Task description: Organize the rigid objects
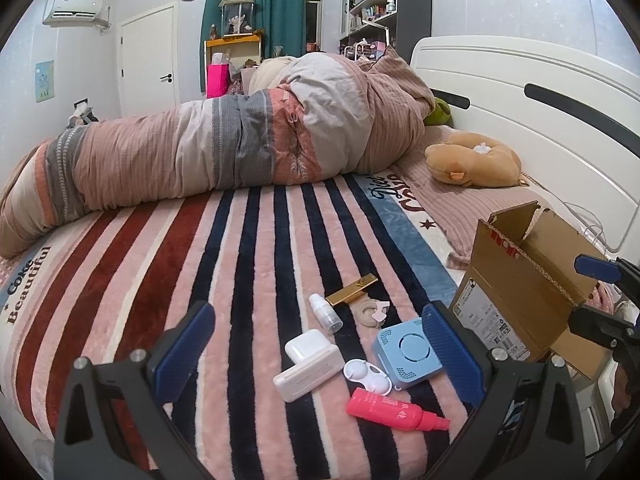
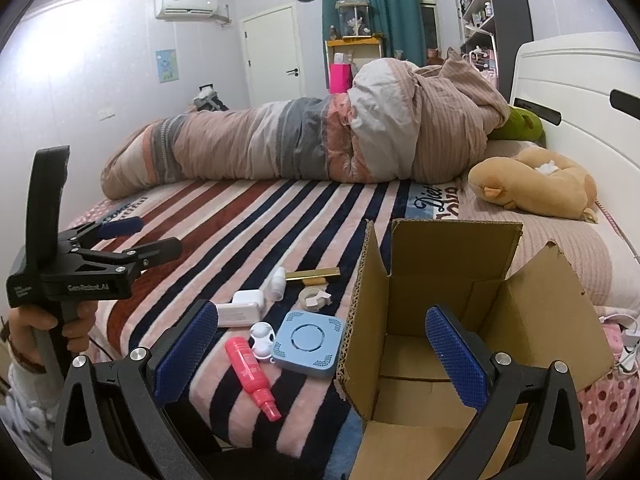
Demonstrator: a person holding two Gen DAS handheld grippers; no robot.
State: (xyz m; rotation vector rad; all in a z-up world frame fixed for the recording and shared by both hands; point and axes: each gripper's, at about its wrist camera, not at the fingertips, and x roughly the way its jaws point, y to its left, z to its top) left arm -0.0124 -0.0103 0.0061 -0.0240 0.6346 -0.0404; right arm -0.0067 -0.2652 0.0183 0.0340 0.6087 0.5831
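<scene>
Several small rigid items lie on the striped blanket: a pink spray bottle [image 1: 394, 408] [image 2: 251, 372], a blue square device [image 1: 406, 354] [image 2: 310, 344], a white contact-lens case [image 1: 368, 374] [image 2: 263, 338], a white charger box [image 1: 308, 364] [image 2: 242, 308], a small white bottle [image 1: 325, 313], a tape ring [image 1: 372, 310] and a gold bar [image 1: 352, 289]. An open, empty cardboard box [image 2: 452, 320] [image 1: 524, 284] stands to their right. My left gripper [image 1: 316, 344] is open above the items. My right gripper [image 2: 320, 348] is open at the box's left wall.
A rolled duvet [image 1: 224, 148] lies across the far side of the bed. A brown plush toy [image 2: 536, 184] lies by the white headboard [image 1: 520, 88]. A white cable [image 2: 628, 336] lies at the bed's right edge.
</scene>
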